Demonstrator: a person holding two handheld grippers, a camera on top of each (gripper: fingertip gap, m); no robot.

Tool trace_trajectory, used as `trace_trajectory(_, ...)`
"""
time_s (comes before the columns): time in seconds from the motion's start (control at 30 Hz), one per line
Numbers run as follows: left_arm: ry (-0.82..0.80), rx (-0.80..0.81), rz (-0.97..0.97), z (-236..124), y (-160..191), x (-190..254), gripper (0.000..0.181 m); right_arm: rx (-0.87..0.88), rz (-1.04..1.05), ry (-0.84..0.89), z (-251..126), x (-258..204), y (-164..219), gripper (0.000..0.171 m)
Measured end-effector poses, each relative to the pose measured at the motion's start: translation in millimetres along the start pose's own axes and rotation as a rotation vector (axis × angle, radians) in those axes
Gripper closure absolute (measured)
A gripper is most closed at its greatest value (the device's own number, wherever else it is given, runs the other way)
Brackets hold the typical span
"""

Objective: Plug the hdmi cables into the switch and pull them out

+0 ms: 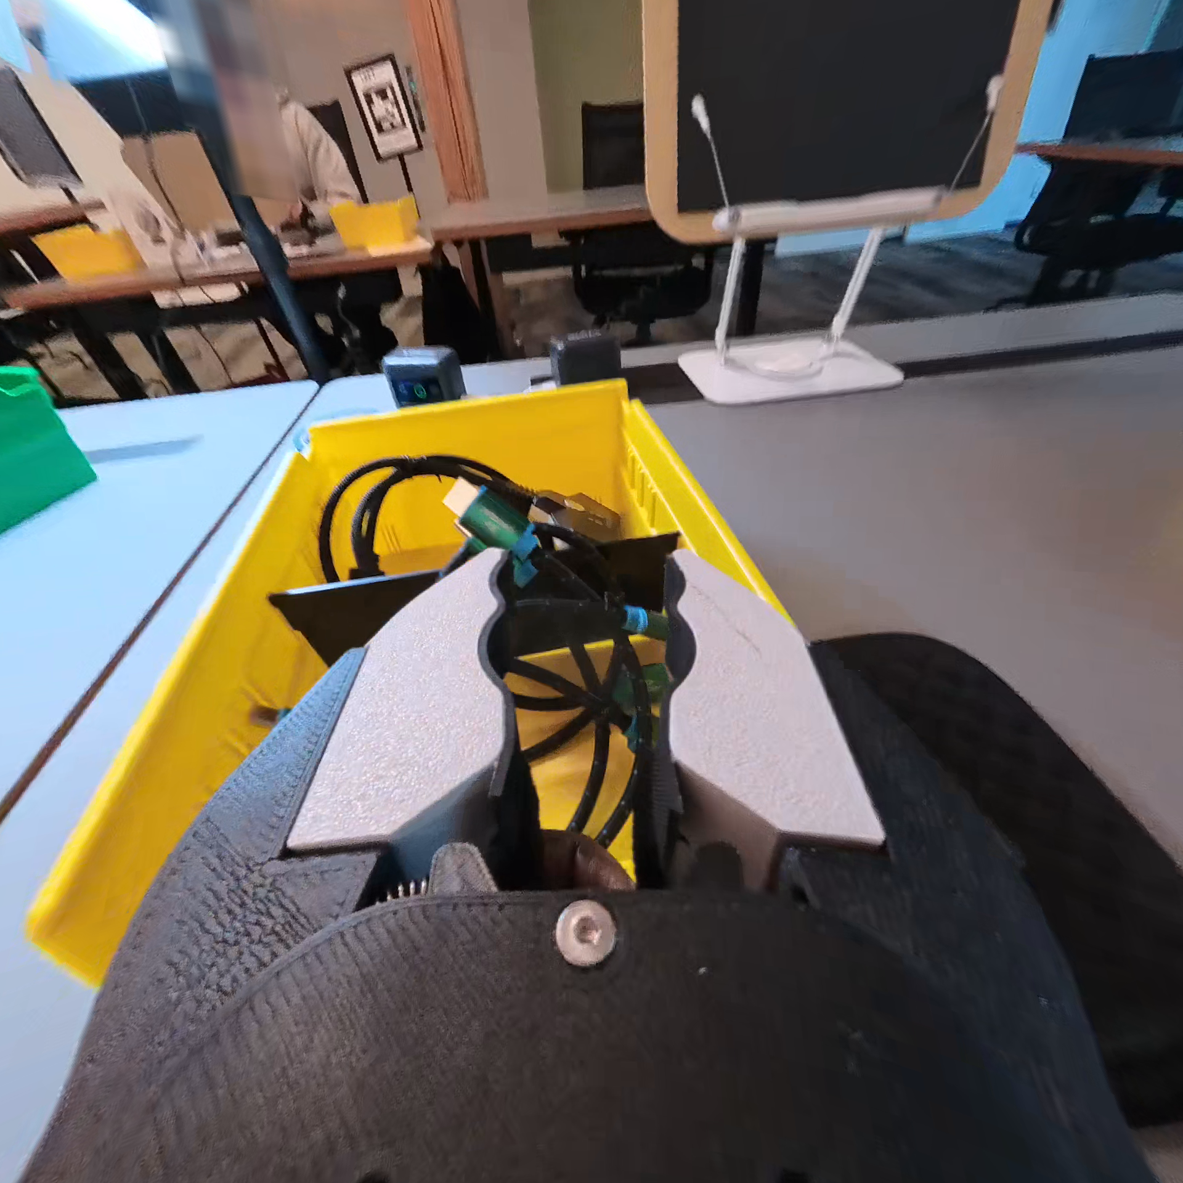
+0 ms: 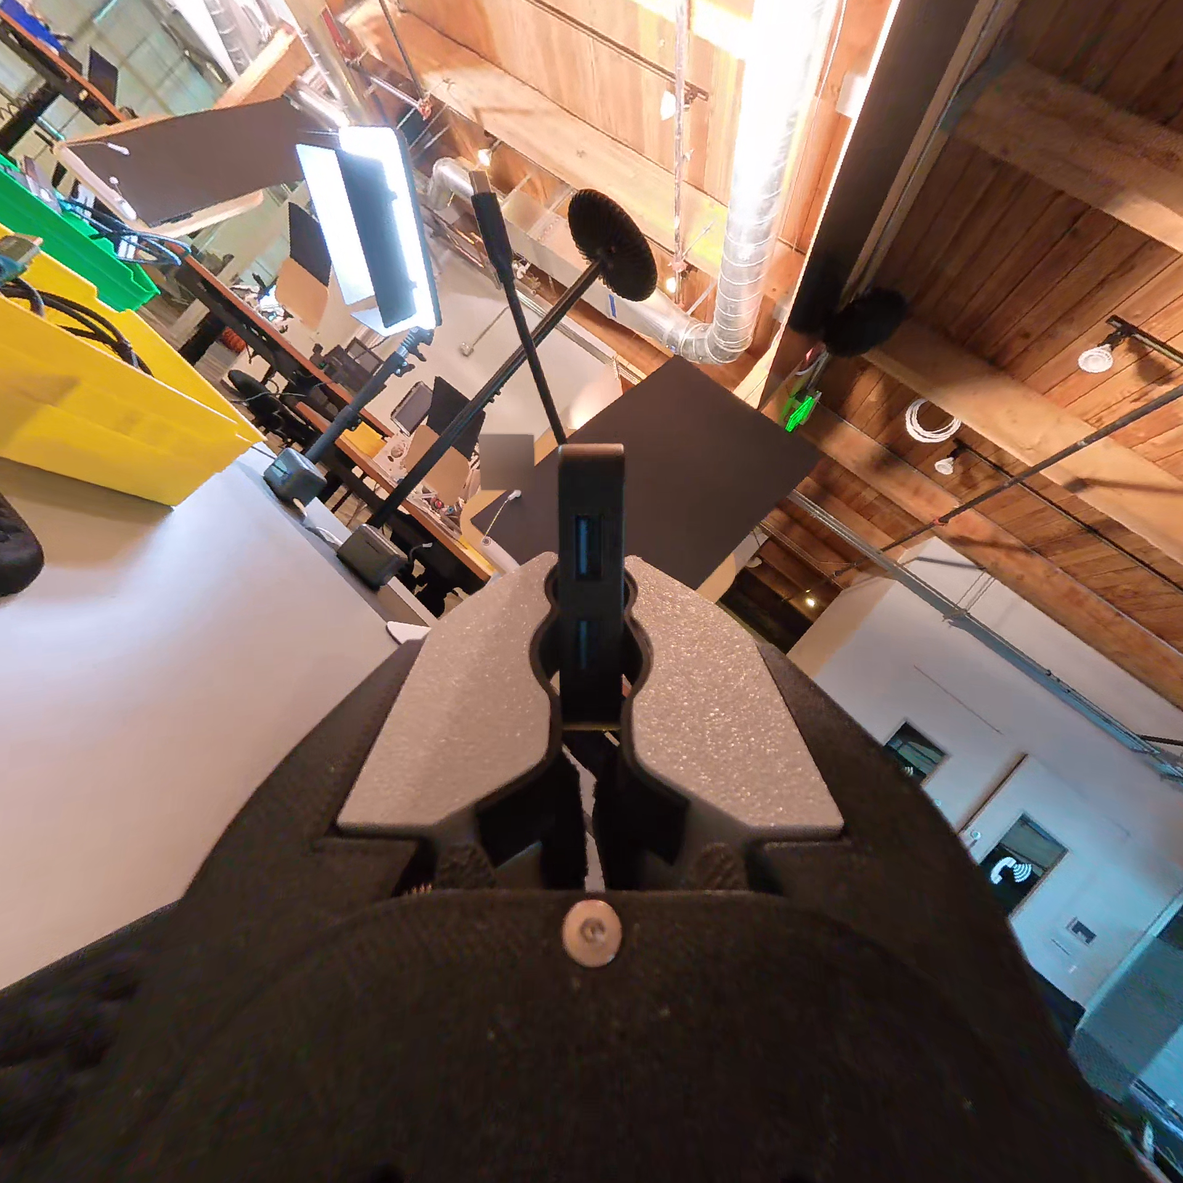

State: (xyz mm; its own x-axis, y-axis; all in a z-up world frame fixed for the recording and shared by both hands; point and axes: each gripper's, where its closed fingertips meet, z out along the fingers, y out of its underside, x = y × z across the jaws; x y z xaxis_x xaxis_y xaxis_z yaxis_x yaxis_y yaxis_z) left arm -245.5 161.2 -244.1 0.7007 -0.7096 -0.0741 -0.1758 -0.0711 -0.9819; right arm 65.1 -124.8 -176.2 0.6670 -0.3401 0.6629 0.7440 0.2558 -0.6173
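- Left wrist view: your left claw (image 1: pixel 579 646) hangs spread above the yellow bin (image 1: pixel 211 640), where the HDMI cables (image 1: pixel 576 672) lie tangled; they look limp, so grip a rigid green plug (image 1: pixel 496 520).
- Right wrist view: your right claw (image 2: pixel 590 630) pinches the light, stiff switch (image 2: pixel 590 544), raised off the grey worktop (image 2: pixel 160 640) and tilted toward the timber ceiling (image 2: pixel 1056 224).
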Motion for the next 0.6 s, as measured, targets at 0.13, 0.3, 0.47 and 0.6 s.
trace_trajectory(0.13, -0.035, -0.094, 0.224, 11.7, 22.5, 0.0, 0.137, -0.014, -0.052, -0.006, 0.5, -2.2, 1.3, 0.157)
trace_trajectory(0.3, 0.045, -0.225, 1.025, 20.8, 40.5, 12.5, 0.137, -0.013, -0.058, 0.001, -0.3, 0.4, 1.4, 0.157)
trace_trajectory(0.47, 0.128, -0.294, 1.286, 42.2, 39.3, 2.9, 0.137, -0.003, -0.060, 0.009, -0.5, 0.4, -1.0, 0.157)
trace_trajectory(0.6, 0.313, -0.275, 1.299, 54.5, 54.8, 22.1, 0.137, -0.005, -0.085, 0.006, 0.3, -0.5, -2.3, 0.157)
